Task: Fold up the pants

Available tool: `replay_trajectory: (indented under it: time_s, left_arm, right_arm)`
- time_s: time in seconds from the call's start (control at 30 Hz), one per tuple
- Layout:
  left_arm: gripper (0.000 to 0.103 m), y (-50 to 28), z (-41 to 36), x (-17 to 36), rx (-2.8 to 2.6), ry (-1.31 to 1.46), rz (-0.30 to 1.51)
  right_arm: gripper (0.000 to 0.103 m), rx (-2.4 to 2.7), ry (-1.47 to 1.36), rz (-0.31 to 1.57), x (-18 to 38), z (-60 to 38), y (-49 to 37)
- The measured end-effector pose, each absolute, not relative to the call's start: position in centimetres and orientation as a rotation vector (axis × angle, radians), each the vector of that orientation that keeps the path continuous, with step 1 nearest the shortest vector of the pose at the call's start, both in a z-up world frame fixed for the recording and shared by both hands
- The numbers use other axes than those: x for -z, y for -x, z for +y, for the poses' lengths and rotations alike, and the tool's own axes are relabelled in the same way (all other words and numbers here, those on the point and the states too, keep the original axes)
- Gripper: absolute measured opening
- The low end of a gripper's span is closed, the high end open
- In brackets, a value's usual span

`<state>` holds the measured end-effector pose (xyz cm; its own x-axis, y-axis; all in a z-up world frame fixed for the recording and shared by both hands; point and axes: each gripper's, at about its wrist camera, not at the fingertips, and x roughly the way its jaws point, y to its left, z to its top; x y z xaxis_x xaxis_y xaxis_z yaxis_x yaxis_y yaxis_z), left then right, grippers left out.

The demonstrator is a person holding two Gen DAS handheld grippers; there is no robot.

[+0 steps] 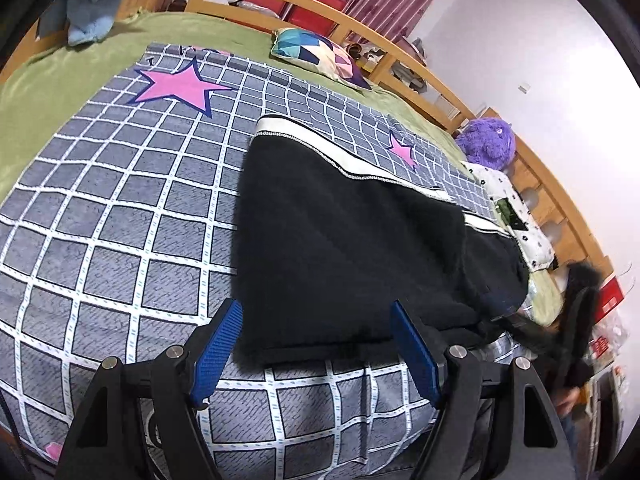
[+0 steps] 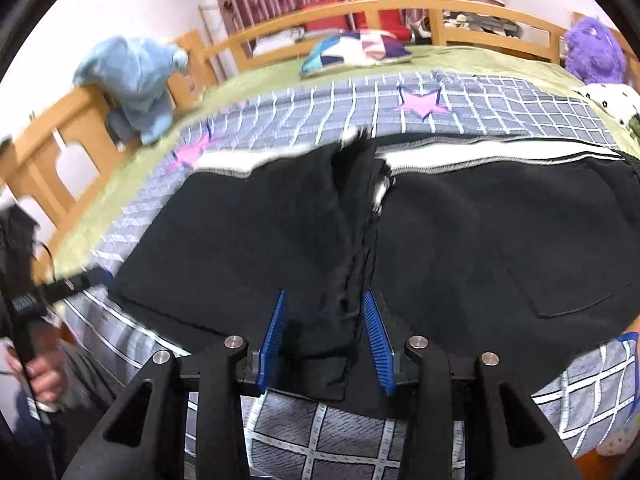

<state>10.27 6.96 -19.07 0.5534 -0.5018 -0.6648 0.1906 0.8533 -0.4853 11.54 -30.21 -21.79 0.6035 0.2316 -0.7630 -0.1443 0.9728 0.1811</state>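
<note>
Black pants [image 1: 340, 248] with a white side stripe lie spread on the grey checked blanket [image 1: 120, 220]. My left gripper [image 1: 316, 320] is open, its blue pads [image 1: 218, 352] straddling the near edge of one leg end without clamping it. In the right wrist view the pants [image 2: 480, 240] spread wide, with a bunched fold [image 2: 352, 240] running down the middle. My right gripper [image 2: 324, 312] is open, its blue pads [image 2: 376, 344] on either side of the bunched fabric at the near edge. The view is blurred by motion.
The blanket covers a green sheet [image 1: 48, 80] on a wooden-railed bed [image 2: 360, 12]. A patterned pillow [image 1: 316, 56], a purple plush [image 1: 488, 144], a blue plush [image 2: 136, 76] and a white spotted cloth [image 1: 516, 216] lie around the edges. The other hand-held gripper [image 2: 24, 320] shows at the left.
</note>
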Motion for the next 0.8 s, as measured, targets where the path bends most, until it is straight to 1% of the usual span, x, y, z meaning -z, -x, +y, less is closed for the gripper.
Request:
replay_trajectory:
  time_s: [0.07,0.17,0.23,0.3,0.33,0.4,0.43,0.47,0.53,0.57,0.6,0.63,0.67,0.7,0.8]
  left_arm:
    - [0.075,-10.1,7.1,18.8,0.435,0.389,0.887]
    - [0.075,-10.3,7.2,19.3,0.412,0.397,0.884]
    - [0.075,-11.0,6.8,20.5,0.378,0.388,0.929]
    - [0.075,-11.6,5.5,22.6,0.346,0.309,1.02]
    - [0.075,-11.5,4.8,23.0,0.337,0.244,1.016]
    - [0.075,-10.8,4.1,22.5,0.326,0.179,0.983]
    - [0.075,-10.8,4.0,22.4,0.333,0.175,0.99]
    - [0.077,-10.9,4.1,22.4,0.347,0.189,1.002]
    - [0.078,-11.1,4.7,22.5,0.374,0.23,1.015]
    - [0.078,-11.1,4.9,22.6,0.385,0.239,1.014]
    - [0.078,-11.1,5.0,22.7,0.394,0.236,1.014]
    - [0.078,-11.0,4.9,22.7,0.397,0.228,1.013]
    - [0.079,-10.9,4.8,22.7,0.397,0.219,1.014]
    - [0.079,-10.9,4.6,22.6,0.395,0.207,1.014]
    - [0.081,-10.9,4.2,22.6,0.394,0.187,1.015]
  right_arm:
    - [0.017,-0.188,-0.027,0.921,23.2,-29.2,-11.3]
    - [0.017,-0.216,0.027,0.916,23.2,-28.7,-10.1]
    - [0.02,-0.248,0.011,0.939,23.0,-29.2,-10.3]
    - [0.021,-0.281,-0.029,0.934,22.0,-30.1,-10.8]
    - [0.024,-0.28,-0.038,0.913,21.4,-30.2,-11.1]
    - [0.041,-0.26,-0.041,0.851,20.0,-30.5,-12.2]
    - [0.046,-0.252,-0.036,0.83,19.6,-30.3,-13.0]
    - [0.052,-0.241,-0.032,0.81,19.3,-30.3,-13.9]
    - [0.053,-0.213,-0.042,0.783,18.9,-30.0,-16.2]
    - [0.053,-0.213,-0.059,0.772,18.8,-29.9,-17.6]
    - [0.041,-0.21,-0.074,0.766,18.9,-29.7,-18.9]
    - [0.029,-0.203,-0.087,0.772,19.1,-29.6,-20.3]
    - [0.008,-0.22,-0.084,0.81,19.7,-29.2,-22.1]
    - [0.008,-0.228,-0.063,0.844,20.2,-28.8,-23.4]
    - [0.007,-0.164,0.058,0.867,21.3,-28.5,-25.5]
